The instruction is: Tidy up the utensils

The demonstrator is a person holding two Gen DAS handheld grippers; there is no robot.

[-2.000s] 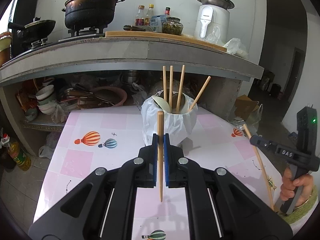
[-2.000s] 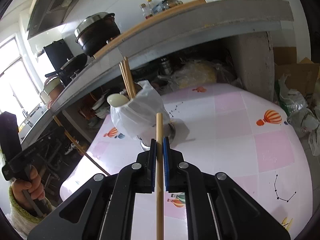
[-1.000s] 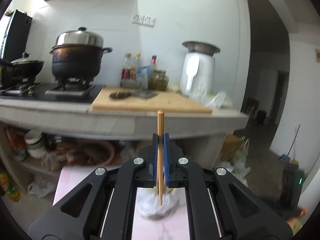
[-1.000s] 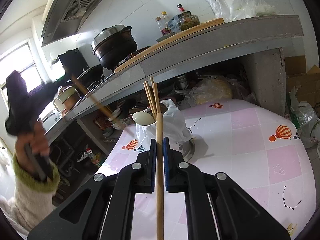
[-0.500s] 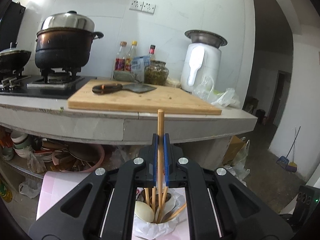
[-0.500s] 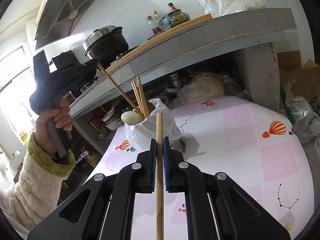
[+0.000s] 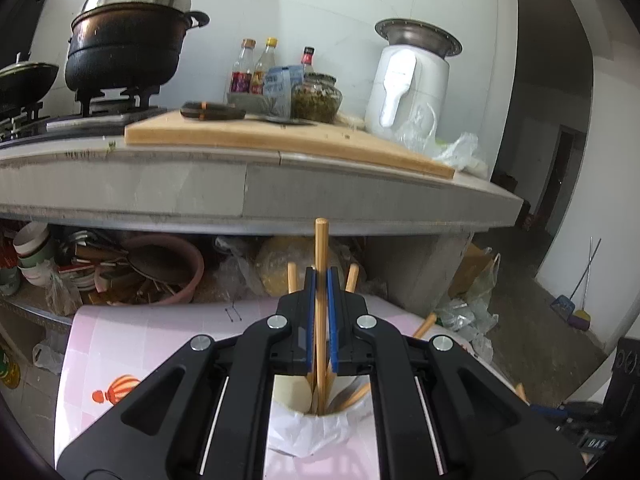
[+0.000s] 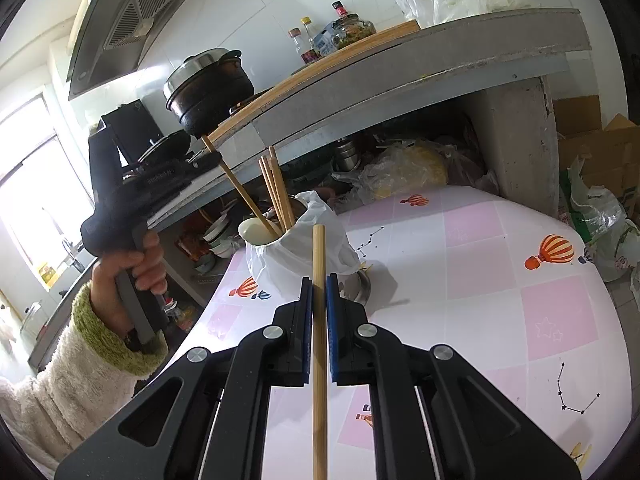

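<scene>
Lowered left hand-held gripper [image 7: 320,280], clamping chopstick [image 7: 321,248] into holder [image 7: 316,428]

The left gripper [image 7: 320,280] is raised and tipped a little downward, jaws pinched tight — the person's left hand [image 8: 136,264] wraps its handle, a fuzzy cream sleeve [image 8: 68,376] behind. The right gripper [image 8: 319,284] sits lower, angled down too — jaws likewise clamped narrow.

Pink tablecloth table [image 8: 480,280] — bagged utensil holder [image 8: 296,256]
</scene>
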